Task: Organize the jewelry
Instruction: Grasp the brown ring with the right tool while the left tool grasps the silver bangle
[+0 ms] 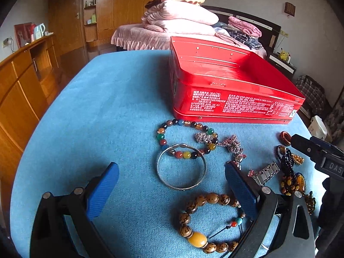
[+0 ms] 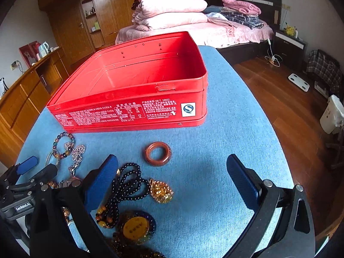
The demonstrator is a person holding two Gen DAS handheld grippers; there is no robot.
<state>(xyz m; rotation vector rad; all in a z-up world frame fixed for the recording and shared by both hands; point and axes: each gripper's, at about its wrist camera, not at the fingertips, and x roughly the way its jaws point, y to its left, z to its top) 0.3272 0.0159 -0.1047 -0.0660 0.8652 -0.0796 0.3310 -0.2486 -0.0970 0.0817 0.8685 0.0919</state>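
An open red tin box [image 1: 225, 99] [image 2: 133, 107] stands empty on the blue cloth. In front of it lie a multicoloured bead bracelet [image 1: 172, 126], a silver bangle [image 1: 163, 176], a silver chain [image 1: 233, 145] and a brown wooden bead bracelet [image 1: 212, 198]. My left gripper [image 1: 172, 187] is open, with the bangle and the wooden bracelet between its fingers. A red-brown ring [image 2: 158, 153] [image 1: 284, 138], a black bead necklace [image 2: 129, 182] and a gold pendant [image 2: 161, 191] lie before my right gripper [image 2: 172, 180], which is open. The right gripper's tip [image 1: 301, 142] shows beside the ring.
The blue-covered table [image 2: 225, 150] drops off to a wooden floor on the right. A wooden cabinet [image 1: 23, 81] runs along the left. A bed with pink bedding [image 2: 172, 15] stands behind the table. The left gripper [image 2: 23, 169] appears at the far left of the right wrist view.
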